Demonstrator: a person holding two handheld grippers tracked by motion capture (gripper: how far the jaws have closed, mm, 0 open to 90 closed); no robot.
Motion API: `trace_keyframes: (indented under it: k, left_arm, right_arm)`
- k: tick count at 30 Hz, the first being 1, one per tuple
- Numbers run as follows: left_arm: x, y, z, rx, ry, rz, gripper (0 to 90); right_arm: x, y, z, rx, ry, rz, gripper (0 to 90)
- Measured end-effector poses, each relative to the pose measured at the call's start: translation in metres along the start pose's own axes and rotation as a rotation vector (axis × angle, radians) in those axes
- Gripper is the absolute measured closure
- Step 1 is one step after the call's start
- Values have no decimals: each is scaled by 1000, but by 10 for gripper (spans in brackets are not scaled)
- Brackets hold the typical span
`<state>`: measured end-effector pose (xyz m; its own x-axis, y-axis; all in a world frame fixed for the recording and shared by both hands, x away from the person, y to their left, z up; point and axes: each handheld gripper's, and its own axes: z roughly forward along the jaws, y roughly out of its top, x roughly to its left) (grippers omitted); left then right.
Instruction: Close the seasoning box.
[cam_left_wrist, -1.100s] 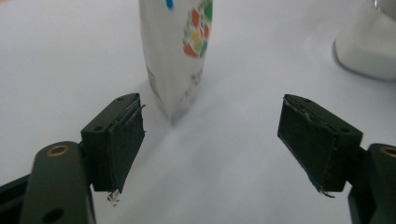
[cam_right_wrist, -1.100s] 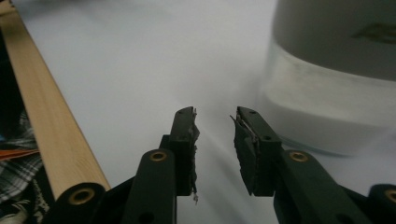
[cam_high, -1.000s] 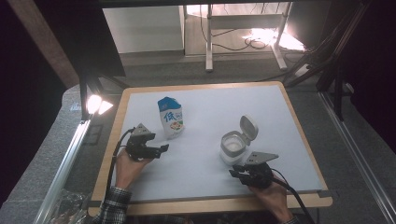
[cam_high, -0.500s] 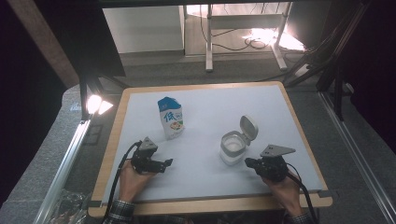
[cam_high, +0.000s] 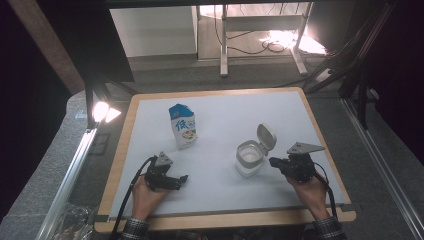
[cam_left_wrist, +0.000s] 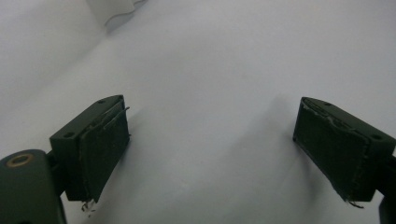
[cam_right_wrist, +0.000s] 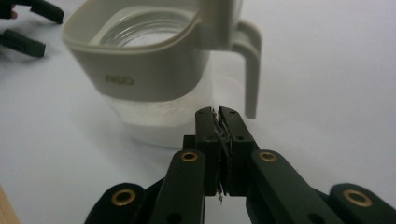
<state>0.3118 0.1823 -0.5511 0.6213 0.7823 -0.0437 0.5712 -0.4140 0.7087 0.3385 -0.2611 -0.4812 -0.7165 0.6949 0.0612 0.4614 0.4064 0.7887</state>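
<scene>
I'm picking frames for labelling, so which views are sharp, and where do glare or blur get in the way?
High view: a lamp at the table's left edge flares, and bright floor light glares at the top; table evenly lit. Left gripper view: the pads are sharp, the white surface featureless. Right gripper view: the shut tool is crisp, the white jar slightly soft.

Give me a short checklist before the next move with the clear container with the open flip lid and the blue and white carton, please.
1. Left gripper jaws open, nothing between the pads: ok; they have just been opening.
2. Right gripper jaws shut, holding nothing: ok.
3. Clear container with grey flip lid upright, lid open: ok.
4. Right gripper apart from the container: ok in the high view.
5. Blue and white carton standing on the white table, apart from both grippers: ok.
6. Carton opened or sealed: cannot tell.
</scene>
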Motion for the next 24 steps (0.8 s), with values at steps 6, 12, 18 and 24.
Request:
trace_keyframes:
  k: [6, 12, 18, 24]
  left_arm:
    - [0, 0, 0, 1, 2, 0, 101]
    - [0, 0, 0, 1, 3, 1, 101]
    - [0, 0, 0, 1, 4, 0, 101]
    - [0, 0, 0, 0, 4, 1, 101]
  right_arm:
    - [-14, 10, -3, -28, 1, 27, 866]
    - [-25, 21, -4, -56, -6, 43, 861]
    - [-30, 33, -4, -69, -1, 41, 855]
    - [-29, 45, -5, -85, 11, 33, 851]
